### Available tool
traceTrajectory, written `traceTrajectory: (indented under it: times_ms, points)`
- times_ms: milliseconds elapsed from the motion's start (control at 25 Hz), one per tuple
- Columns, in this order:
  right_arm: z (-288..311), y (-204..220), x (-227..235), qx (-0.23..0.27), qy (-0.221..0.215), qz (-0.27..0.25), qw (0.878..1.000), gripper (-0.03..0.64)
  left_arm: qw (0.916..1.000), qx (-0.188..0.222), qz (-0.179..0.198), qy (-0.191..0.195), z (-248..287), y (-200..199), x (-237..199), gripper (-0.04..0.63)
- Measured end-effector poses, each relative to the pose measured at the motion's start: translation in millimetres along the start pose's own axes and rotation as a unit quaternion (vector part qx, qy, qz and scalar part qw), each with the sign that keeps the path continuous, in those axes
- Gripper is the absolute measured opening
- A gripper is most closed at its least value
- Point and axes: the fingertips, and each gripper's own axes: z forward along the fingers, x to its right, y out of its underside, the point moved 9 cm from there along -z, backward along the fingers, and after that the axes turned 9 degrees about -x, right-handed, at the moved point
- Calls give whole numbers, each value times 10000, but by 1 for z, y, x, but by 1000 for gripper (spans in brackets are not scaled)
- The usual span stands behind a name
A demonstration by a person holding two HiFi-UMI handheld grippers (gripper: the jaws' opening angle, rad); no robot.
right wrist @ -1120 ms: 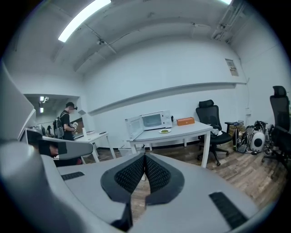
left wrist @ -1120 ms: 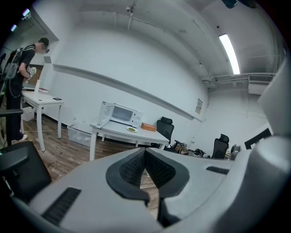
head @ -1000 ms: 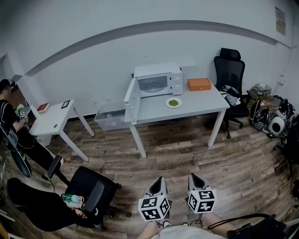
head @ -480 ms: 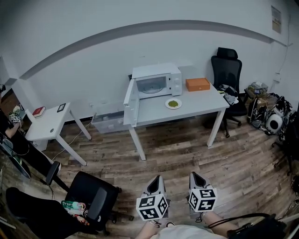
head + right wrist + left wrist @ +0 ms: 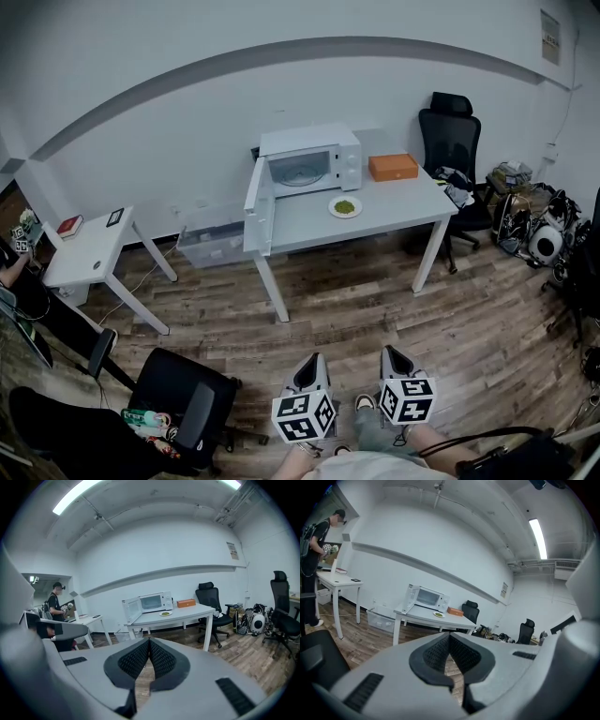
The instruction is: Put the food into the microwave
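Two pale grey plastic grippers, the left gripper (image 5: 316,360) and the right gripper (image 5: 388,352), each narrow to a blunt tip. Each carries a white cube with black square markers: left cube (image 5: 305,416), right cube (image 5: 407,400). Black ribbed pads (image 5: 436,654) line the jaws. At the near edge, the person wears a light top (image 5: 361,467).

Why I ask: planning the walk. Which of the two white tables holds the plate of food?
The larger centre table: the plate sits by its open microwave and orange box; the small left table has none.
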Motion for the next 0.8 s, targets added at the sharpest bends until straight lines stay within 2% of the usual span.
traceTrajectory:
  times_ms: [800]
  points:
    - [60, -30, 13, -135, -123, 71, 9998, 17, 9997, -162, -76, -147, 55, -24, -19, 3]
